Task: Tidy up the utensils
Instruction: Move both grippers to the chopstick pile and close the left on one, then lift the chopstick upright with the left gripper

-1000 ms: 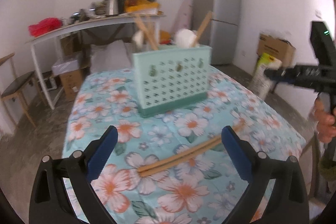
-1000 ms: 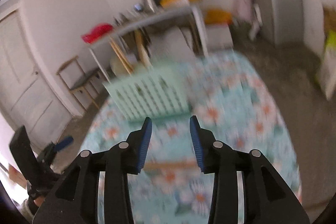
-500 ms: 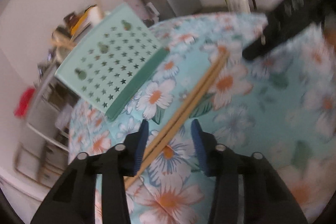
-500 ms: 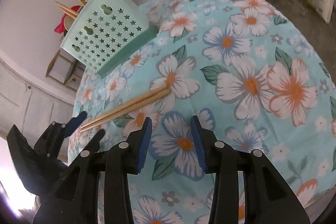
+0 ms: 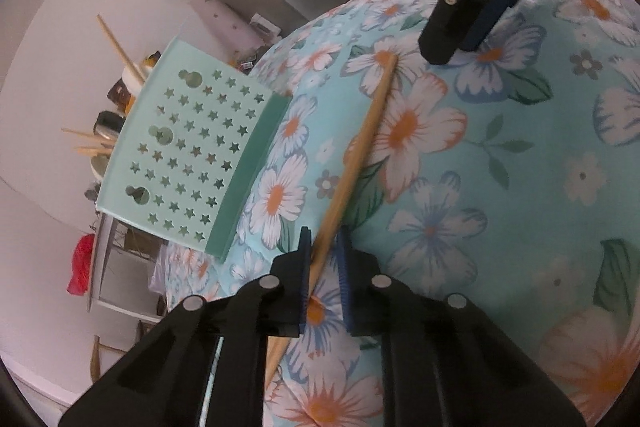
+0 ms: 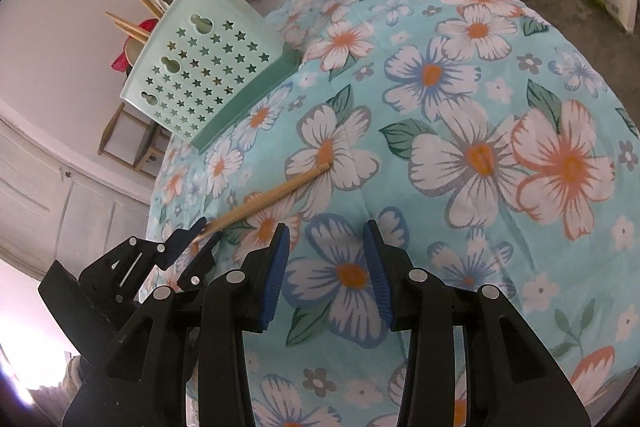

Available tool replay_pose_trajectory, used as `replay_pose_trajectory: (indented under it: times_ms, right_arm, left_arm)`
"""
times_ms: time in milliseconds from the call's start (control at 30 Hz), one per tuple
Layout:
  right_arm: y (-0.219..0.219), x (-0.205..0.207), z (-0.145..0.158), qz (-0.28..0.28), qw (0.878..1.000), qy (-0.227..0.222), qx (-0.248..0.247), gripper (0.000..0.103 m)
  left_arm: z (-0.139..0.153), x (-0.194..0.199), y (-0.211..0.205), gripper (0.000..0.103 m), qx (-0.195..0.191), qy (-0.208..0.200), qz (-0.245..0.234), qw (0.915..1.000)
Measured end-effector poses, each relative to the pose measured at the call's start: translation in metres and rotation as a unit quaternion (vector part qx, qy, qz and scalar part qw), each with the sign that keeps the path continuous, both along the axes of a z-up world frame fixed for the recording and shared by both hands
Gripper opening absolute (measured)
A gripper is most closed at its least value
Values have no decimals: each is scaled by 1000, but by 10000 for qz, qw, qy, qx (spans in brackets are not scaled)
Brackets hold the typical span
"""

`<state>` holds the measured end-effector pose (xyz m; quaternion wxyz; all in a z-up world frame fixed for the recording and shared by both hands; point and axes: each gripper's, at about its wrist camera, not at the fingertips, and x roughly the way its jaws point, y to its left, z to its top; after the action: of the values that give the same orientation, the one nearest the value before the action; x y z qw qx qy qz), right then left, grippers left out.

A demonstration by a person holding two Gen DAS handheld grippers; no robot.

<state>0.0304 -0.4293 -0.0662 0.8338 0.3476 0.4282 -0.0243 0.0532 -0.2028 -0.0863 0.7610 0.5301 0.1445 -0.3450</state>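
With other sticks already in the mint basket (image 5: pixel 188 155), the left gripper (image 5: pixel 324 259) jaws are closing around the last chopsticks (image 5: pixel 356 163) while the right gripper (image 6: pixel 326 267) hangs half-open, empty.

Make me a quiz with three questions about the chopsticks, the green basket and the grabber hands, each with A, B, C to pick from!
1. Where are the loose chopsticks?
A. lying on the flowery tablecloth
B. on the floor
C. on top of the fridge

2. What colour is the holder basket with star holes?
A. red
B. mint green
C. black

3. What is between the right gripper fingers?
A. a spoon
B. the chopsticks
C. nothing, only cloth below

Answers:
1. A, they lie flat on the cloth, one end between the closing jaws of the left gripper.
2. B, its star-punched wall is pale green with a darker green base.
3. C, the blue pads stand apart over a printed flower.
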Motion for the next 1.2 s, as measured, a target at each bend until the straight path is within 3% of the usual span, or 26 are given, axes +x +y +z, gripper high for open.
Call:
replay_pose_trajectory:
  times_ms: [233, 367, 567, 633, 700, 900, 1200]
  right_arm:
    - [-1, -4, 0, 4, 10000, -45, 49, 37]
    - [-3, -7, 0, -18, 9999, -75, 82, 37]
    - [-3, -6, -1, -30, 9999, -73, 113, 36]
    - [-3, -6, -1, -35, 9999, -72, 114, 36]
    - [-3, -6, -1, -27, 9999, -72, 112, 36]
    - [-3, -6, -1, -28, 9999, -78, 131, 36]
    - [-14, -9, -8, -113, 9981, -154, 580, 34]
  left_arm:
    - [9, -16, 9, 7, 145, 85, -42, 9998]
    - [17, -22, 19, 9, 143, 697, 152, 9973]
    - [27, -19, 25, 15, -67, 1200, 330, 9922]
    - [33, -16, 24, 24, -180, 1399, 313, 9895]
    - [38, -14, 21, 27, -275, 1648, 257, 9856]
    - [42, -2, -6, 27, -416, 2315, 73, 9719]
    - [29, 24, -47, 26, -319, 2849, 59, 9580]
